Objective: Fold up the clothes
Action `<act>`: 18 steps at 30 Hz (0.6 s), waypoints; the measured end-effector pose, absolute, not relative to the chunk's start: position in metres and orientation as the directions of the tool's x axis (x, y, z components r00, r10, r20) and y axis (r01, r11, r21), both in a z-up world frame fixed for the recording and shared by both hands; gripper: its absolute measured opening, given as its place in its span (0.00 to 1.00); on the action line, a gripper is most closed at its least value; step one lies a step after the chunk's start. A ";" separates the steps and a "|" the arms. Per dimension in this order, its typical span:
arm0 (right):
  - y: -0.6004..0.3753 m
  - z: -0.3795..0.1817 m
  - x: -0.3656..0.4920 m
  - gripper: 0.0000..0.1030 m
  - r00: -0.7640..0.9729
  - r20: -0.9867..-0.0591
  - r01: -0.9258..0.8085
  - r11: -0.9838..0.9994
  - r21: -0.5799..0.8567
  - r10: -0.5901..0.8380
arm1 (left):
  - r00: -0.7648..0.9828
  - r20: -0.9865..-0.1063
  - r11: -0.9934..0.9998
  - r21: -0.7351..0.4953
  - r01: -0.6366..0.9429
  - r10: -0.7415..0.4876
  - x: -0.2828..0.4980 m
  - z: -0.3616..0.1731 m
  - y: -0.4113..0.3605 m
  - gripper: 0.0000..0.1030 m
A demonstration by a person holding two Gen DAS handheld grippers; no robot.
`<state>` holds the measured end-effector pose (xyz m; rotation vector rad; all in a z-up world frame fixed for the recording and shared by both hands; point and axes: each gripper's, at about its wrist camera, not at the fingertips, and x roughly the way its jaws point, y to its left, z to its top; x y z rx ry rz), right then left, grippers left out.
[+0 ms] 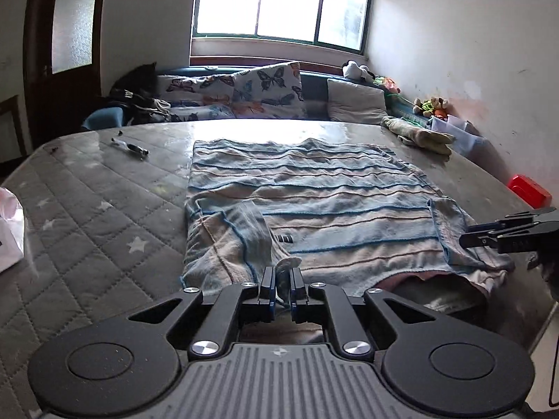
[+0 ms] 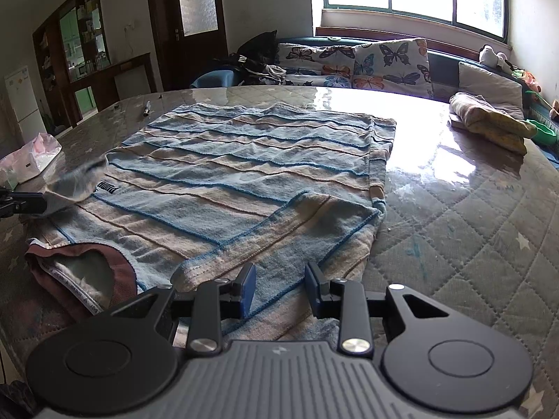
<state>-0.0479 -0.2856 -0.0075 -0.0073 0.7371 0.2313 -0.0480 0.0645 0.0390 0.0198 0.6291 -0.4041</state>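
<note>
Striped T-shirt [image 1: 307, 195], pale blue and beige with thin blue and tan bands: lies flat on a quilted, star-printed mattress [image 1: 104, 195], collar end toward the near edge, hem toward the window [image 1: 279, 0]; its long axis runs from the cameras to the far sofa, the stripes crossing it. Brown-trimmed neck opening [image 2: 87, 269] sits at the near edge. One sleeve [image 2: 265, 241] is already folded inward across the body. The other sleeve [image 1: 251, 230] is lifted off the cloth and blurred. Left hand-held gripper [image 1: 282, 279]: jaws nearly together, pinching the cuff of that lifted sleeve. Right hand-held gripper [image 2: 279, 289]: jaws partly apart, over the folded sleeve, nothing gripped between the pads. Surroundings: a pen [image 1: 131, 146] on the far left of the mattress; a white plastic bag [image 2: 31, 160] at the left edge; a folded yellowish cloth [image 2: 489, 122] at far right; butterfly-print cushions [image 1: 265, 87] on the sofa; soft toys [image 1: 431, 104] by the wall; a red box [image 1: 529, 190] at the right edge.
</note>
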 end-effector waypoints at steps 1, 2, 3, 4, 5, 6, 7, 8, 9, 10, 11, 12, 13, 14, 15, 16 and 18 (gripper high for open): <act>-0.286 -0.007 -0.048 0.30 0.716 -0.667 -0.211 0.975 0.075 0.206 | 0.734 -0.573 0.921 -0.108 0.374 -0.365 -0.049 0.040 0.067 0.14; -0.286 -0.007 -0.048 0.30 0.715 -0.667 -0.212 0.975 0.074 0.206 | 0.734 -0.570 0.920 -0.112 0.375 -0.369 -0.049 0.041 0.070 0.16; -0.285 -0.007 -0.048 0.30 0.715 -0.668 -0.212 0.974 0.074 0.206 | 0.735 -0.565 0.918 -0.118 0.378 -0.375 -0.049 0.043 0.072 0.22; -0.285 -0.007 -0.047 0.30 0.715 -0.668 -0.212 0.975 0.073 0.206 | 0.737 -0.558 0.916 -0.122 0.382 -0.382 -0.051 0.044 0.076 0.31; -0.285 -0.007 -0.047 0.30 0.715 -0.668 -0.211 0.975 0.073 0.205 | 0.740 -0.551 0.915 -0.123 0.384 -0.385 -0.053 0.046 0.079 0.34; -0.285 -0.006 -0.047 0.30 0.716 -0.668 -0.211 0.975 0.070 0.202 | 0.745 -0.547 0.917 -0.121 0.381 -0.382 -0.054 0.046 0.083 0.36; -0.284 -0.005 -0.047 0.30 0.717 -0.668 -0.211 0.975 0.064 0.199 | 0.751 -0.546 0.921 -0.116 0.372 -0.372 -0.055 0.046 0.086 0.36; -0.284 -0.004 -0.047 0.30 0.718 -0.668 -0.212 0.975 0.060 0.197 | 0.756 -0.550 0.928 -0.111 0.356 -0.356 -0.054 0.045 0.090 0.36; -0.283 -0.002 -0.047 0.30 0.719 -0.667 -0.215 0.975 0.055 0.196 | 0.759 -0.558 0.936 -0.106 0.334 -0.335 -0.053 0.044 0.094 0.35; -0.282 0.001 -0.046 0.30 0.721 -0.664 -0.224 0.974 0.046 0.197 | 0.761 -0.567 0.944 -0.106 0.312 -0.315 -0.052 0.042 0.099 0.33; -0.280 0.004 -0.046 0.30 0.723 -0.662 -0.233 0.972 0.038 0.199 | 0.761 -0.576 0.951 -0.112 0.289 -0.299 -0.049 0.040 0.104 0.31; -0.278 0.008 -0.045 0.30 0.725 -0.658 -0.245 0.969 0.030 0.204 | 0.759 -0.585 0.956 -0.120 0.269 -0.287 -0.047 0.038 0.109 0.26; -0.275 0.012 -0.044 0.30 0.727 -0.654 -0.257 0.966 0.021 0.208 | 0.755 -0.591 0.957 -0.127 0.260 -0.284 -0.045 0.036 0.113 0.25; -0.273 0.015 -0.043 0.30 0.729 -0.651 -0.268 0.963 0.015 0.212 | 0.751 -0.595 0.957 -0.132 0.259 -0.285 -0.044 0.034 0.115 0.25; -0.270 0.017 -0.042 0.30 0.728 -0.649 -0.281 0.960 0.012 0.221 | 0.745 -0.602 0.956 -0.128 0.262 -0.285 -0.043 0.032 0.116 0.25; -0.265 0.021 -0.040 0.30 0.724 -0.647 -0.302 0.953 0.013 0.239 | 0.738 -0.612 0.956 -0.116 0.271 -0.284 -0.043 0.029 0.116 0.25; -0.253 0.027 -0.036 0.30 0.714 -0.645 -0.347 0.938 0.009 0.270 | 0.723 -0.632 0.954 -0.091 0.287 -0.278 -0.045 0.024 0.115 0.25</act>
